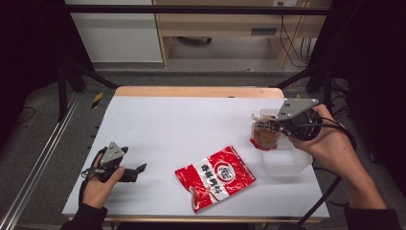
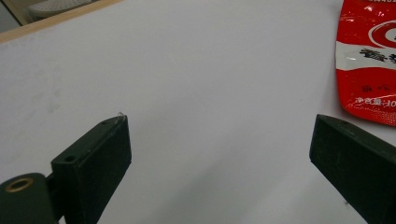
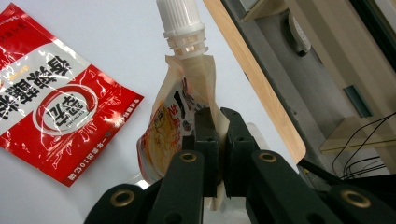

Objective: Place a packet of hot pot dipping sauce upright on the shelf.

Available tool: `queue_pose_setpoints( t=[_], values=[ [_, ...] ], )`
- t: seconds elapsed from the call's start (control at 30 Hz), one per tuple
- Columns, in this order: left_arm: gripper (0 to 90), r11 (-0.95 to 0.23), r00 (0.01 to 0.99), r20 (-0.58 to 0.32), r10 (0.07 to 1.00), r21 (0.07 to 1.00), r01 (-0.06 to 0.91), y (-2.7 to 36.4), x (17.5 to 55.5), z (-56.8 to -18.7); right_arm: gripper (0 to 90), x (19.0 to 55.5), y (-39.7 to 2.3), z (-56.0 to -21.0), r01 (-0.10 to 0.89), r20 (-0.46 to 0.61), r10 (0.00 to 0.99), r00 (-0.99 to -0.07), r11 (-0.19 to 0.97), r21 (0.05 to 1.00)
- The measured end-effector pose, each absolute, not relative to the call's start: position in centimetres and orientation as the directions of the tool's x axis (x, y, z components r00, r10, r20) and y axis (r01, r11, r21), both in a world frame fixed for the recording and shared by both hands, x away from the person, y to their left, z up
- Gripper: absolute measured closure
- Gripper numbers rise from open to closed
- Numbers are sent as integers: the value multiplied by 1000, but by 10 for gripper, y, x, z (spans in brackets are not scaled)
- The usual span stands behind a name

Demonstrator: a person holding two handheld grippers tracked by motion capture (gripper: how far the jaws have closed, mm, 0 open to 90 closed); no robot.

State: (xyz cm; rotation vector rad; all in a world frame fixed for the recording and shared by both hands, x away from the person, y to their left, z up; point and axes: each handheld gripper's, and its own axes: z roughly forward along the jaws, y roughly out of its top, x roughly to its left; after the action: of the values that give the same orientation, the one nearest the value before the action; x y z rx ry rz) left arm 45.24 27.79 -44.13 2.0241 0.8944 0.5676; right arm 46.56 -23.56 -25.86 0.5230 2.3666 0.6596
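Our right tongs are clamped on a soft, cream-and-orange spouted pouch with a white screw cap. In the right gripper view the two black jaws stand nearly together, pinching the pouch's side seam between them, and the pouch's white cap points away from the camera. In the high view we see the same tongs at the far right of the white counter, with the pouch hanging above a clear, shallow plastic container that sits at the counter's right edge. The pouch's lower end lies over the container's near-left corner; whether it touches the container we cannot tell.

Our left tongs rest low over the counter's left part, well apart from the pouch. In the left gripper view the jaws stand wide, with bare white counter between them and nothing gripped.

Between the two hands lies a flat, glossy red-and-white foil sachet with a round emblem and printed characters, flat on the counter near the front edge and just to the left of the clear container. Its corner shows at the upper right of the left gripper view, and it lies to the left of the held pouch in the right gripper view.
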Motion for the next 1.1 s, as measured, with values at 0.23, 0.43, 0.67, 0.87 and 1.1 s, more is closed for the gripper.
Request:
queue_pose_setpoints(
  t=[0.23,0.43,0.67,0.87,1.1],
  values=[
    [56,-401,644,67,762,830,387,278,452,-442,867,481,-248,-262,227,-455,526,-719,796,561],
    [56,-408,648,71,758,828,386,277,452,-442,868,494,-260,-265,241,-454,549,-702,783,574],
    [56,-409,649,70,757,827,387,277,452,-442,868,509,-269,-272,263,-440,560,-702,778,570],
    [56,-414,656,72,752,825,385,274,452,-443,867,521,-273,-278,268,-448,561,-696,782,563],
    [56,-418,654,76,752,823,384,275,452,-443,866,534,-277,-285,281,-445,567,-693,781,558]
  ],
)
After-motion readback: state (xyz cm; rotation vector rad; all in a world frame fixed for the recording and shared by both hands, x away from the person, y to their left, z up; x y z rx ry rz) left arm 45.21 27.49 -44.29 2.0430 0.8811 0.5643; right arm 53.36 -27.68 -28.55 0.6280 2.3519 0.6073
